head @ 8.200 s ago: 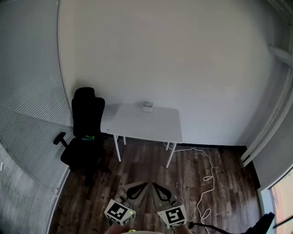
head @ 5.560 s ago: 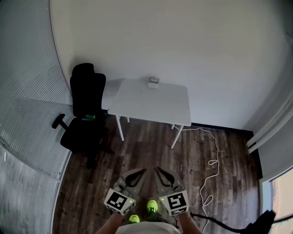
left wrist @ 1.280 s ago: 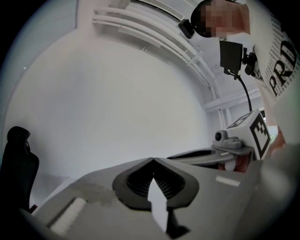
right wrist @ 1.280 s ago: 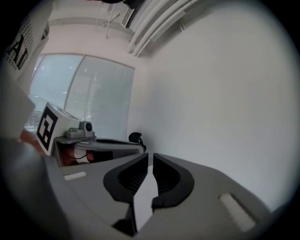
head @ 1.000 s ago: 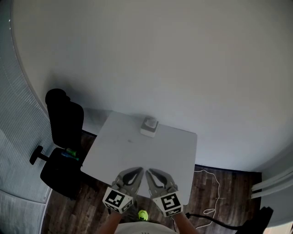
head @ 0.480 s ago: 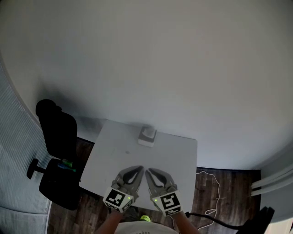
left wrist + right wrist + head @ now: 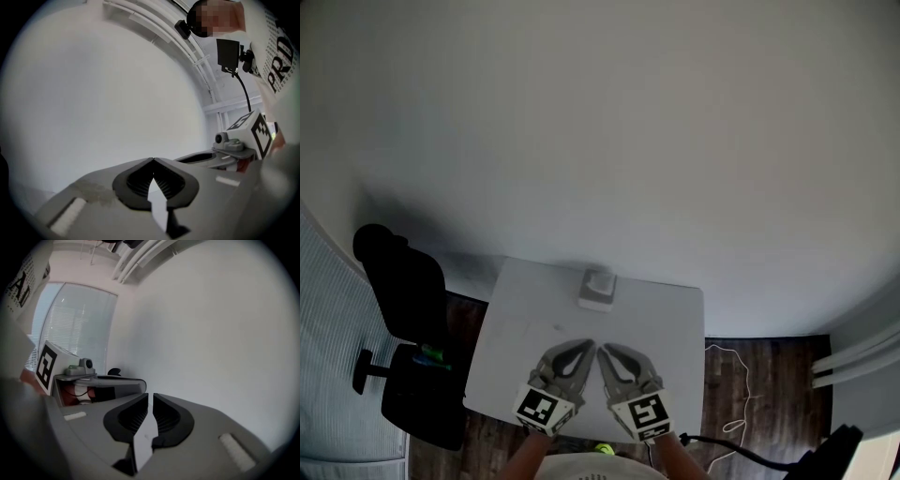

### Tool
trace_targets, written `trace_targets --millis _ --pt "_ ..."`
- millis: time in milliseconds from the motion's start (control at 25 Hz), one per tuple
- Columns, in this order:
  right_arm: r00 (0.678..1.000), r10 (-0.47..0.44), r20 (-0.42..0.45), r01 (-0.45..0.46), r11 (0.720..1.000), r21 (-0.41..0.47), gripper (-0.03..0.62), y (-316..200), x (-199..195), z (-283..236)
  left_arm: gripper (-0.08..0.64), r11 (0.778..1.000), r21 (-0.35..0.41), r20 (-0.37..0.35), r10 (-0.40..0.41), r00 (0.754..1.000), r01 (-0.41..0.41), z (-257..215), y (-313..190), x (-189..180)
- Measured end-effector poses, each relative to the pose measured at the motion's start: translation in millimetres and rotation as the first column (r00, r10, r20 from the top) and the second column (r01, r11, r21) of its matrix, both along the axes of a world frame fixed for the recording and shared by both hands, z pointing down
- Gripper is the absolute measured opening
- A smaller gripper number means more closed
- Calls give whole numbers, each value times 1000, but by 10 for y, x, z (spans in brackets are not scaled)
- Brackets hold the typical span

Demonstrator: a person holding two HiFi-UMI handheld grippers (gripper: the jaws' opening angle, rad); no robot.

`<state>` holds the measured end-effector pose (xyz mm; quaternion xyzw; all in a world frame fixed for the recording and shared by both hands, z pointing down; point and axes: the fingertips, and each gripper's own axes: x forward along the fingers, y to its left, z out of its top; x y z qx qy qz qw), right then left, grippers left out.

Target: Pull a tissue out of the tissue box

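Observation:
The tissue box [image 7: 597, 289] is a small pale box at the far edge of the white table [image 7: 666, 319], close to the wall. My left gripper [image 7: 589, 345] and right gripper [image 7: 604, 350] are side by side over the table's near half, both pointing toward the box and well short of it. The left jaws meet at the tips with nothing between them [image 7: 153, 159]. The right jaws [image 7: 150, 394] stand a thin slit apart, also empty. The box does not show in either gripper view, only the bare white wall.
A black office chair [image 7: 401, 291] stands left of the table, beside the window blinds [image 7: 323, 309]. A white cable [image 7: 736, 375] lies on the dark wood floor to the right. Each gripper view shows the other gripper's marker cube [image 7: 255, 133] [image 7: 47, 365].
Over the last second the table has drawn closer. Both grippers, earlier at its near edge, are now over its surface and nearer the box. The jaws look unchanged.

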<state>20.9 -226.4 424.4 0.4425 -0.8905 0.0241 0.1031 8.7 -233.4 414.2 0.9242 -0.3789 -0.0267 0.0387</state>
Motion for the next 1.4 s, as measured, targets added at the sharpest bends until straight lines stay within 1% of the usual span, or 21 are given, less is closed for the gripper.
trace_targets --millis 200,440,560,720,960,1120,1400 --pt "999 35 -16 -36 999 -16 40 -281 -74 97 -9 999 -21 -3 26 1000 -26 78 -262 -95" --pt "997 69 -41 -70 997 -21 40 -652 -152 224 -9 997 -34 -8 62 998 -62 217 -590 -173" --pt "996 78 -47 -79 997 -23 51 -777 -191 286 -9 996 -30 -14 79 997 -79 290 -682 -199" --pt "995 64 -70 -66 998 -16 64 -889 -188 318 -9 997 -43 -1 70 998 -70 311 -760 -197" --pt "996 54 -76 -58 997 -48 67 -1070 -67 445 -9 996 -53 9 67 998 -67 420 -911 -90" --pt "995 52 -79 -58 996 -67 67 -1214 4 577 -9 996 -77 26 51 998 -49 550 -1041 -60" --pt "996 53 -72 -61 992 -109 71 -1456 53 840 -9 992 -114 57 54 997 -47 907 -1269 30"
